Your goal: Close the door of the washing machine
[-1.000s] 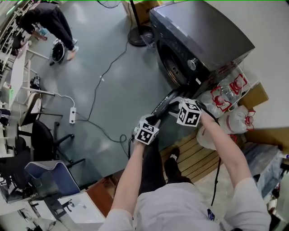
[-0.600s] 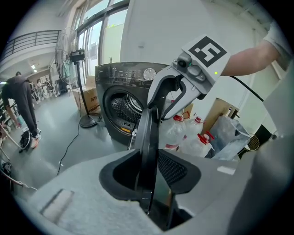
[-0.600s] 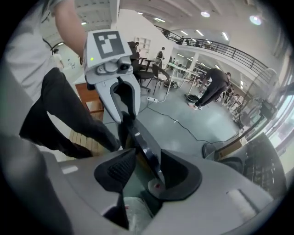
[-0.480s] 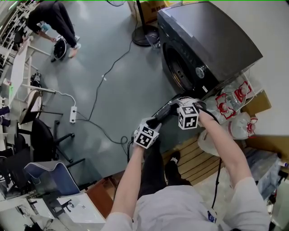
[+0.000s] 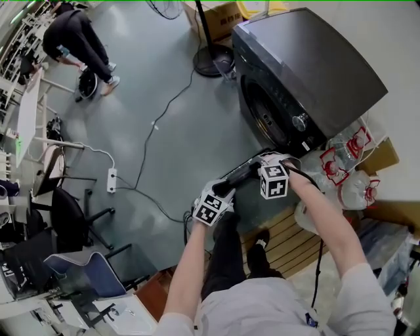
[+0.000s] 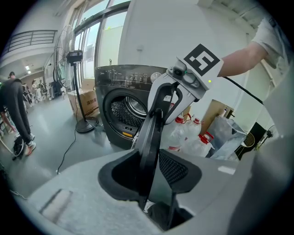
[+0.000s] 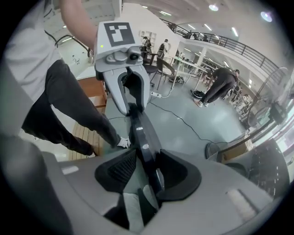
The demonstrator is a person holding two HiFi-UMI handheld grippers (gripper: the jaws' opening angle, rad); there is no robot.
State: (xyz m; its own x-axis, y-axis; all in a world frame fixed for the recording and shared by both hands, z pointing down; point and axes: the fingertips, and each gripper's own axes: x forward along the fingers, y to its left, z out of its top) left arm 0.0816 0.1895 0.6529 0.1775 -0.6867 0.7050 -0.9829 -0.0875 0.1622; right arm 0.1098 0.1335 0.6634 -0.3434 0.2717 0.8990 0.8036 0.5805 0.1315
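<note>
The left claw (image 6: pixel 150 170) straddles the door (image 5: pixel 241 172) rim, jaws just opening, gap beside one pad (image 6: pixel 175 169); the right claw (image 7: pixel 146 173) — wide, just narrowing slightly — straddles it too. Door stands open off the washing machine (image 5: pixel 315 62), long axis running claw to claw. Left gripper view shows the drum (image 6: pixel 126 108); right gripper view, the cable (image 7: pixel 183 122).

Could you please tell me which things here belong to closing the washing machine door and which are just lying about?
Part of the job:
washing machine
its open door

Just lying about:
fan stand
power strip
water bottles
cardboard box
office chair
</note>
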